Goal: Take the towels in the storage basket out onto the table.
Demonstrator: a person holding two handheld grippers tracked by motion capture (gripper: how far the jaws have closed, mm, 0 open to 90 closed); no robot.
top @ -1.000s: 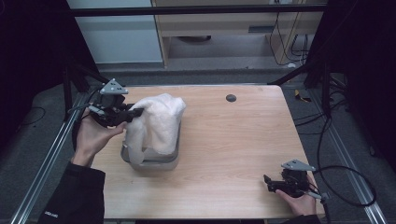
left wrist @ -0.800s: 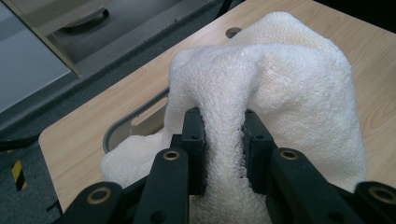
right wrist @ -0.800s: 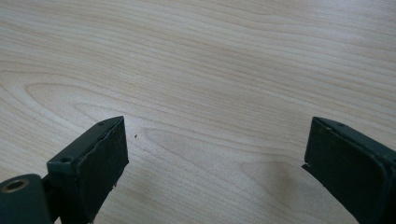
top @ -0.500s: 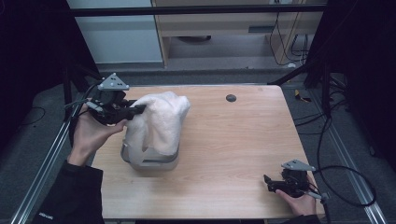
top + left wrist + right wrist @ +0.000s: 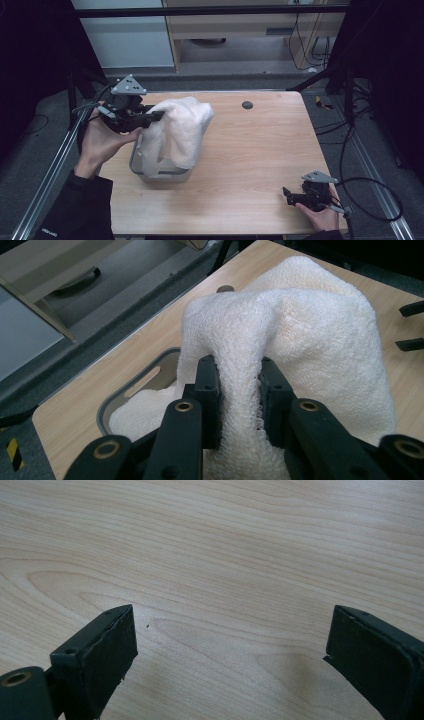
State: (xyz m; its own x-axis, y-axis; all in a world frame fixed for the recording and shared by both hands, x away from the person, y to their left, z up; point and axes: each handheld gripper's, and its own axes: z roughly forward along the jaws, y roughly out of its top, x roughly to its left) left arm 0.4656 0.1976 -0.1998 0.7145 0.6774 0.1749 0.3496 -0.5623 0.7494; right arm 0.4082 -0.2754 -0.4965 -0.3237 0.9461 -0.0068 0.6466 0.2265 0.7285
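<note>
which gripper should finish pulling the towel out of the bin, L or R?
Left. The left gripper is already shut on a fold of the towel, lifting it above the grey bin. The right gripper sits open at the table's near right corner, far away.

High view overlooks the table [image 5: 250, 165]; gripper views sit close, sharing its wood.

Premises: a laboratory or recording bay, not a home. Evidence: a light wooden table [image 5: 250, 165] set inside a frame of aluminium rails [image 5: 45, 175], black curtains [image 5: 30, 50] on both sides, loose black cables [image 5: 370, 190] across the grey floor [image 5: 240, 82], and a plain wooden cabinet [image 5: 250, 20] behind.
</note>
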